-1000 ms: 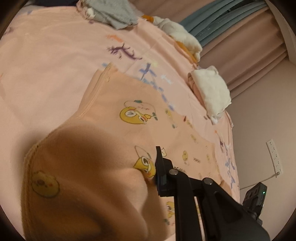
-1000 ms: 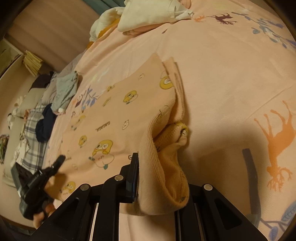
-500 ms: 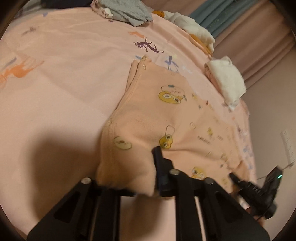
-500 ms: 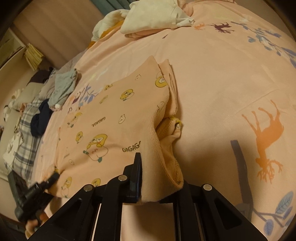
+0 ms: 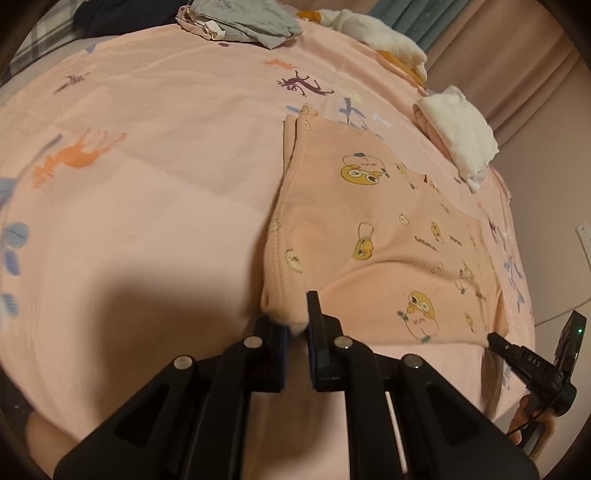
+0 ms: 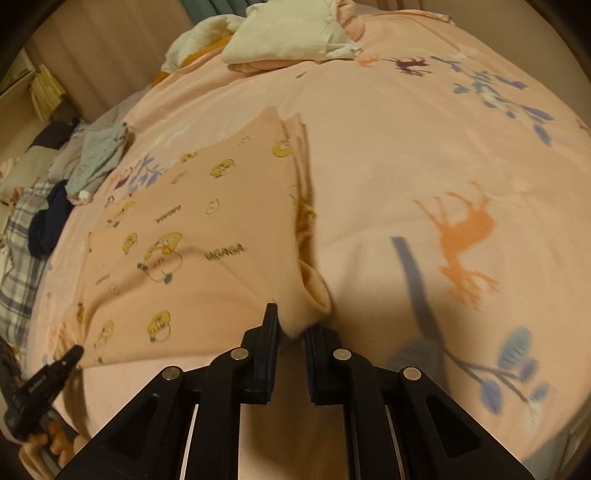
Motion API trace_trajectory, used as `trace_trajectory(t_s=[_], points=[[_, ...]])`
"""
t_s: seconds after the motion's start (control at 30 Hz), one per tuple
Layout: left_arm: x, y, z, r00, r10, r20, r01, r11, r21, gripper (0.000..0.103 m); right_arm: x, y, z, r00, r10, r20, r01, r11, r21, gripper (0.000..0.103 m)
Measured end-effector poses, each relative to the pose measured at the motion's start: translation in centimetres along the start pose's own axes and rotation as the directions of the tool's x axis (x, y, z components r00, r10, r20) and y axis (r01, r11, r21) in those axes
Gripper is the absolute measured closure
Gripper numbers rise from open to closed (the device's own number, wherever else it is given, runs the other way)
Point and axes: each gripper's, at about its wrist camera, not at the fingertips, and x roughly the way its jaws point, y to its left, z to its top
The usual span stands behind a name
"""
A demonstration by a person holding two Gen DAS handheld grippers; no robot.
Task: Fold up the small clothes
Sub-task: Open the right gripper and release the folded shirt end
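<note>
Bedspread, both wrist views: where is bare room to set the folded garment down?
Bare bedspread lies beside the duck-print garment, on its side away from the white folded pile, around the orange deer print. The far edge is crowded by the grey clothes and white pile.

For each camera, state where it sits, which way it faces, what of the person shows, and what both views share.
Left wrist: on the left hand-held gripper, looking forward along its fingers across the bedspread; the person's right hand shows.
Right wrist: on the right hand-held gripper, looking along the garment's other edge; the person's left hand shows.
Shared: the peach duck-print garment, each gripper pinching a corner.
</note>
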Motion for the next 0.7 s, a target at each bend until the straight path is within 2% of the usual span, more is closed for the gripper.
trace_trajectory(t_s=[0.07, 0.17, 0.2, 0.23, 0.27, 0.3, 0.33, 0.37, 0.43, 0.5, 0.6, 0.7], points=[[-1.5, -1.1, 0.3, 0.999, 0.021, 0.030, -0.023, 0.998, 0.059, 0.091, -1.2, 0.1, 0.0, 0.999, -0.047, 0.018, 0.047, 0.999, -0.011, 0.093], [-3.6, -2.8, 0.8, 0.993, 0.042, 0.111, -0.058, 0.988, 0.146, 0.089, -3.1, 1.0, 0.5, 0.988, -0.120, 0.098, 0.127, 0.990, -0.064, 0.093], [-4.0, -3.2, 1.1, 0.988, 0.066, 0.137, -0.088, 0.984, 0.157, 0.086, -3.4, 1.4, 0.9, 0.984, -0.133, 0.122, 0.144, 0.986, -0.084, 0.093], [-4.3, -3.5, 1.3, 0.982, 0.097, 0.161, -0.123, 0.980, 0.160, 0.074, -3.5, 1.8, 1.5, 0.981, -0.133, 0.138, 0.148, 0.984, -0.102, 0.093], [-4.9, -3.7, 1.5, 0.968, 0.147, 0.206, -0.181, 0.971, 0.156, 0.060, -3.6, 2.0, 1.9, 0.981, -0.131, 0.141, 0.147, 0.983, -0.112, 0.093], [-5.3, -3.8, 1.5, 0.954, 0.173, 0.244, -0.213, 0.965, 0.151, 0.055, -3.5, 2.4, 2.4, 0.979, -0.142, 0.144, 0.160, 0.980, -0.119, 0.093], [-6.0, -3.9, 1.6, 0.933, 0.188, 0.308, -0.241, 0.959, 0.146, 0.049, -3.3, 2.8, 3.0, 0.977, -0.154, 0.150, 0.175, 0.976, -0.132, 0.093], [-6.2, -4.0, 1.9, 0.920, 0.187, 0.345, -0.251, 0.956, 0.151, 0.048, -3.3, 3.1, 3.2, 0.975, -0.158, 0.158, 0.180, 0.974, -0.139, 0.093], [-6.0, -4.3, 2.6, 0.910, 0.190, 0.369, -0.265, 0.950, 0.164, 0.048, -2.9, 3.9, 4.0, 0.972, -0.159, 0.170, 0.186, 0.970, -0.156, 0.093], [-5.1, -4.6, 3.8, 0.917, 0.150, 0.369, -0.231, 0.955, 0.188, 0.049, -1.9, 4.6, 4.8, 0.975, -0.157, 0.158, 0.183, 0.968, -0.169, 0.093], [-2.3, -5.2, 6.0, 0.948, 0.085, 0.308, -0.153, 0.967, 0.205, 0.050, -1.0, 5.9, 5.3, 0.974, -0.168, 0.154, 0.195, 0.963, -0.187, 0.093], [0.9, -6.0, 8.1, 0.958, 0.094, 0.270, -0.153, 0.966, 0.209, 0.057, 0.0, 7.3, 6.1, 0.979, -0.122, 0.163, 0.158, 0.959, -0.234, 0.093]])
